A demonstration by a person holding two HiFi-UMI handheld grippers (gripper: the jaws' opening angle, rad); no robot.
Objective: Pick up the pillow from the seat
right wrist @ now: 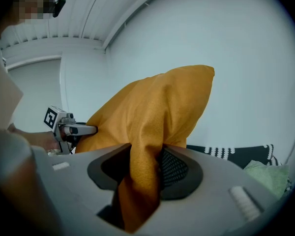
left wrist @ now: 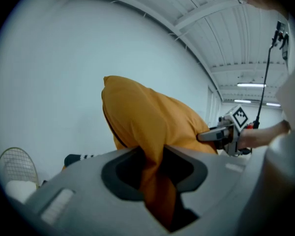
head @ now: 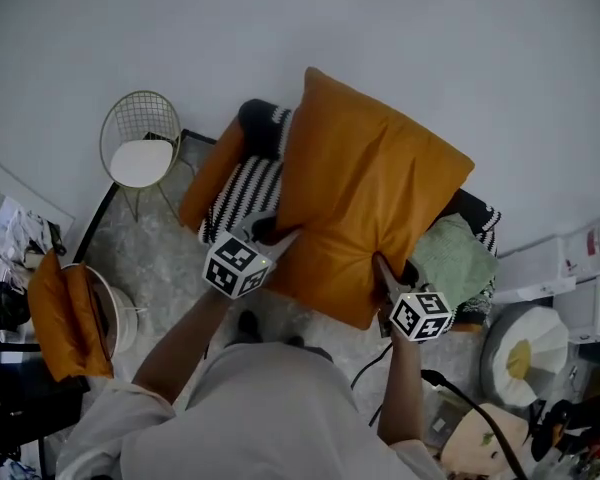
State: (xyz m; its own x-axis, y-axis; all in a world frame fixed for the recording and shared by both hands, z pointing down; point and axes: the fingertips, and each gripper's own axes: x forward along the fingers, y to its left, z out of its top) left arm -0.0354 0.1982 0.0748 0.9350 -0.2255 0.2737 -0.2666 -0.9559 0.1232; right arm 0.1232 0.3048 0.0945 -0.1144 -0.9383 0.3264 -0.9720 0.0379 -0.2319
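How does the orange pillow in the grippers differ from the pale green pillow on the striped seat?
The orange pillow is held upright, its lower edge clamped by the left gripper and the right gripper; the green pillow lies untouched at the right end of the seat. The orange pillow is deep orange and looks larger; the green pillow is pale and looks smaller. Both are soft cushions.

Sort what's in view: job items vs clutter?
Job:
pillow, pinched at its lower edge by the left tongs and right tongs
striped seat

Clutter:
wire chair
green cushion
spare orange pillow at the seat's left side
orange cushion at far left
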